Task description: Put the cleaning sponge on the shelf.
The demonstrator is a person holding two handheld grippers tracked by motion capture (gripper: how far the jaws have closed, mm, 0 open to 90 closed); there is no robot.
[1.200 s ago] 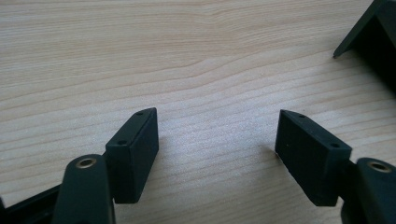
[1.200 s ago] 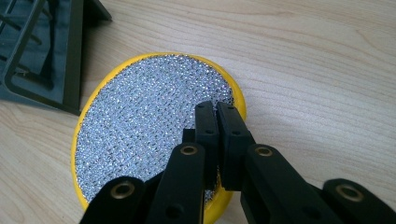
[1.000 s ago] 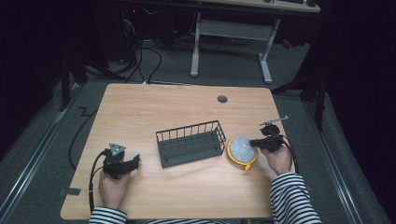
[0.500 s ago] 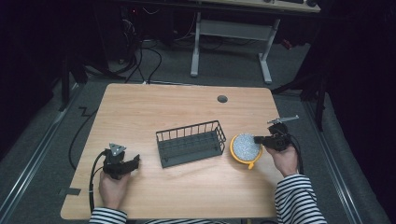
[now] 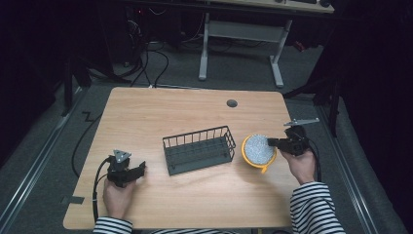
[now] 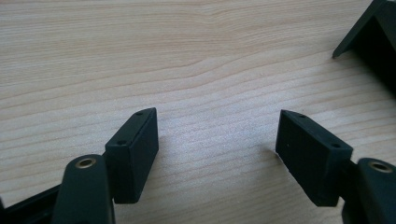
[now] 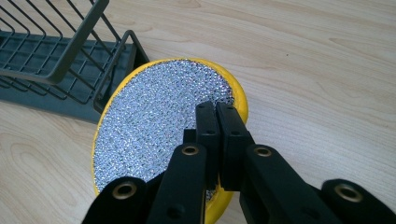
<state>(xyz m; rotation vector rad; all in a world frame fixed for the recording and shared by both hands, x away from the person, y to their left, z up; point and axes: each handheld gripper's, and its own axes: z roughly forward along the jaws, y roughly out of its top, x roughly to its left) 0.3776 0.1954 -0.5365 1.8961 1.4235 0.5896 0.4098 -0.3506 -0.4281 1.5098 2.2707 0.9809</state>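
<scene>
A round disc with a yellow rim and a glittery silver face hangs tilted just right of the dark wire rack. My right gripper is shut on the disc's right edge. In the right gripper view the jaws pinch the yellow rim of the disc, with the rack at upper left. My left gripper rests low over the table's front left, pointing toward the rack. Its jaws stand open over bare wood, and a rack corner shows at upper right.
The wooden table has a small round cable hole near its far edge. Cables lie on the dark floor to the left and behind. A white desk frame stands beyond the table.
My right hand has risen and drifted right, carrying the disc off the table beside the rack. The left hand has stayed where it was.
</scene>
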